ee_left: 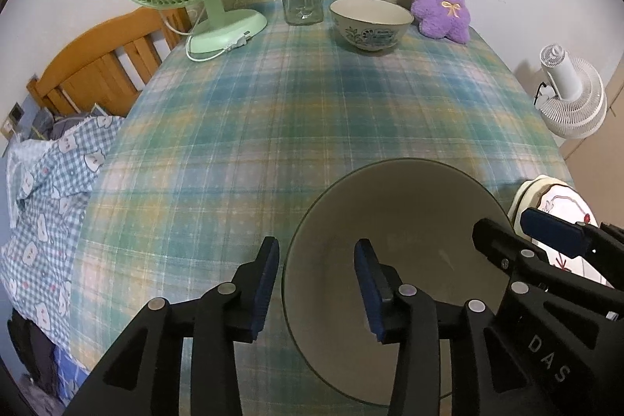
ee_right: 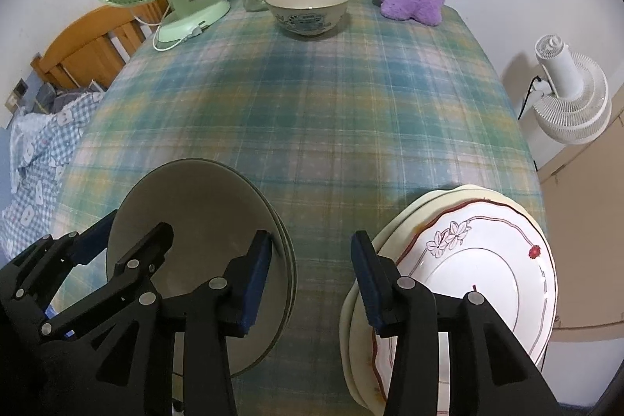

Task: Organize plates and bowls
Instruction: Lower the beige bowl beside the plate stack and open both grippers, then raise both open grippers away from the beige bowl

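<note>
1. Left gripper [ee_left: 318, 289] stands spread over the rim of the grey bowls [ee_left: 394, 252] (two nested, going by my right wrist view); one pad is outside the wall, one inside, neither pressing.
2. Right gripper [ee_right: 310, 281] is spread too, nothing between its pads, with the plate stack [ee_right: 479, 271] just beside its right finger.
3. I see a patterned bowl [ee_left: 370, 22] well apart at the far end of the plaid tablecloth [ee_left: 273, 127].

Soft, even indoor light, strong fisheye bending

The plaid-clothed bench [ee_left: 273, 127] bulged and the corners went black; a white pedestal fan [ee_right: 573, 96] threw a faint wall shadow; both views stayed fairly sharp, without glare.
</note>
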A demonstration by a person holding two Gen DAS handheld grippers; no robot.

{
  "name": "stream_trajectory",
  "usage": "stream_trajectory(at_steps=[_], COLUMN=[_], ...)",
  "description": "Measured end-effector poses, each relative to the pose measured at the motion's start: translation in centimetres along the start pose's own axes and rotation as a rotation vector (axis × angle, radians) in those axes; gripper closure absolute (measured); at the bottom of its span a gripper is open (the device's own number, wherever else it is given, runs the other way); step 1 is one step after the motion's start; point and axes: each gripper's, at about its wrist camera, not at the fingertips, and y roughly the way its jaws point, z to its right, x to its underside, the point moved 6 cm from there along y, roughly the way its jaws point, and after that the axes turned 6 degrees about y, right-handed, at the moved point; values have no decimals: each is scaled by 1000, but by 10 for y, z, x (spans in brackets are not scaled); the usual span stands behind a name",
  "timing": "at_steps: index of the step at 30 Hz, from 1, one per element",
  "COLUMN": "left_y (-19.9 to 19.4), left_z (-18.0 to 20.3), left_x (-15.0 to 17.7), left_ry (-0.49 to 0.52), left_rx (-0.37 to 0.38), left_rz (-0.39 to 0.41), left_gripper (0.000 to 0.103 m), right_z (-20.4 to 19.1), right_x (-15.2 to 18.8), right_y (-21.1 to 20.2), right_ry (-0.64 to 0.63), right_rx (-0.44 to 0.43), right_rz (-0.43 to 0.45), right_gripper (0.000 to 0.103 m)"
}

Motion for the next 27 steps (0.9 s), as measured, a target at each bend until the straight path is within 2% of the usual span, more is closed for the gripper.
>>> stream_trajectory(at_steps=[5,8,17,20,21,27], left_y=[-1,-6,-31,-42,-47,-70], left_z=[-8,-11,-14,-12,-10,-5], left_x=[1,-1,-10,-14,-16,-28], left_ry=[-49,-61,-52,-44,-36,-56], left_rx=[19,16,-18,-16,-20,-15], left_rz=[-14,-3,44,62,73,102], left_gripper=[40,37,26,22,22,21], right_z=[2,3,5,7,7,4], right_x=[-2,-4,-15,-21,-23,-35], right_y=[-7,-13,-39,-52,-59,-84], right_ry=[0,-5,-1,8,11,5], right_rx=[-8,6,-16,-33,-36,-45], right_rz=[12,35,90,117,137,183], right_gripper=[55,45,42,28,26,24])
